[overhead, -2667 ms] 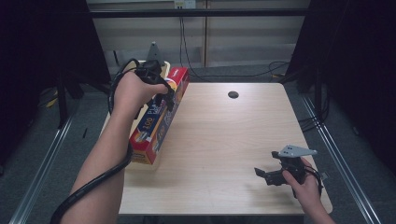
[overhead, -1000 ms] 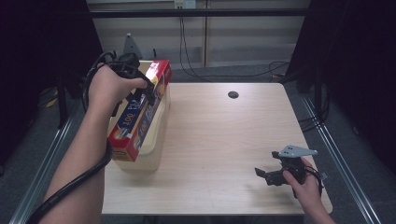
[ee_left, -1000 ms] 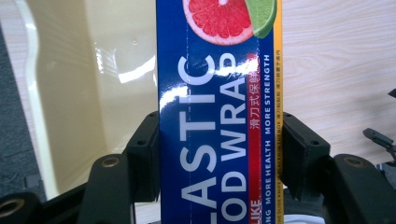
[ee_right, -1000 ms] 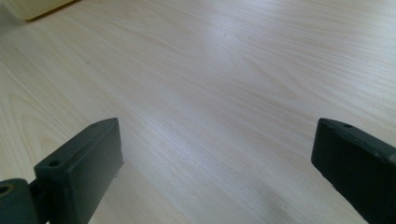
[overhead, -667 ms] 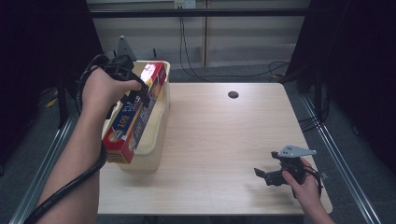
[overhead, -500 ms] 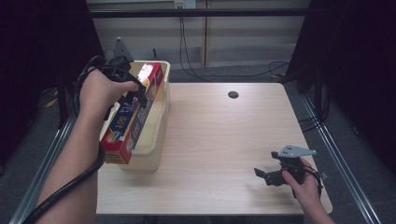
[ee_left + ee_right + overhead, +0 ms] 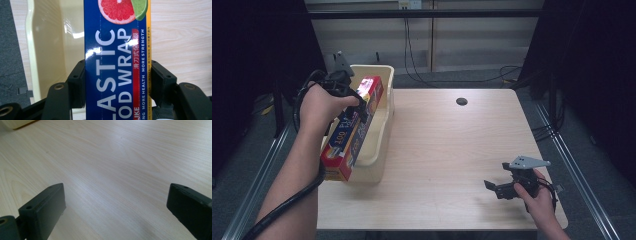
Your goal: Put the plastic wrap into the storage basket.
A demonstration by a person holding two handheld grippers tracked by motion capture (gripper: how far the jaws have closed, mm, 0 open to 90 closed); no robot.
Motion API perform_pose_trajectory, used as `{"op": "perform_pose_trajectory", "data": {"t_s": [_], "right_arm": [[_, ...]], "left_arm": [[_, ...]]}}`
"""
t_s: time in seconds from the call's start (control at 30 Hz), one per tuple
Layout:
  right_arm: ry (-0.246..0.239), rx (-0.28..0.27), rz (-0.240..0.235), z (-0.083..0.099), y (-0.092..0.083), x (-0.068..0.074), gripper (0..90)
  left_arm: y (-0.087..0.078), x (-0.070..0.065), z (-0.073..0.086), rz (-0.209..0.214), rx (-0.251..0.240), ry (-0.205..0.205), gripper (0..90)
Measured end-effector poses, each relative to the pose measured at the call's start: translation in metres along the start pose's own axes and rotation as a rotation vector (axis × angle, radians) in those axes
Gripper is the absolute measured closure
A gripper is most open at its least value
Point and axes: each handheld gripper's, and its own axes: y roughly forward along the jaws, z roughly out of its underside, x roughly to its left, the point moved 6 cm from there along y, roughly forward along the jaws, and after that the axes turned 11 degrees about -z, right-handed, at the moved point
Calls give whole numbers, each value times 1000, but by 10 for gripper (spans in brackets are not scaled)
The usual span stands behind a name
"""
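At far left, the left gripper (image 7: pixel 354 102) is clamped on a long blue-and-red cardboard plastic-wrap box (image 7: pixel 354 131), tilted over the cream plastic rectangular bin (image 7: pixel 388 107), evidently for lowering inside. At right, the right gripper (image 7: pixel 493 186) rests idle on the pale wooden table (image 7: pixel 452 150), its 2 jaws apart, holding nothing.

Both grippers are black: left gripper (image 7: pixel 343 90) trails a thick black cable, right gripper (image 7: pixel 512 186) at 5 o'clock wears a grey triangular plate; arms bare.
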Motion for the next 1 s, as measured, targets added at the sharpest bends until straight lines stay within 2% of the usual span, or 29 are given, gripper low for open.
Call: {"op": "perform_pose_trajectory", "data": {"t_s": [0.1,0.13,0.37,0.47,0.57,0.77,1.0], "right_arm": [[-1,-1,2,0,0,0,20],[1,-2,3,0,0,0,20],[1,-1,2,0,0,0,20],[0,-1,5,0,1,-1,20],[-1,4,4,1,1,0,20],[-2,3,6,1,1,0,20],[-1,11,1,2,4,0,20]], "left_arm": [[5,2,1,-6,10,10,410],[7,2,1,-4,11,-4,409],[23,7,2,-15,31,-5,409],[28,8,2,2,35,-11,408],[35,9,1,-9,41,-13,408],[53,9,1,6,79,-15,407],[63,9,-1,13,89,-44,404]]}}
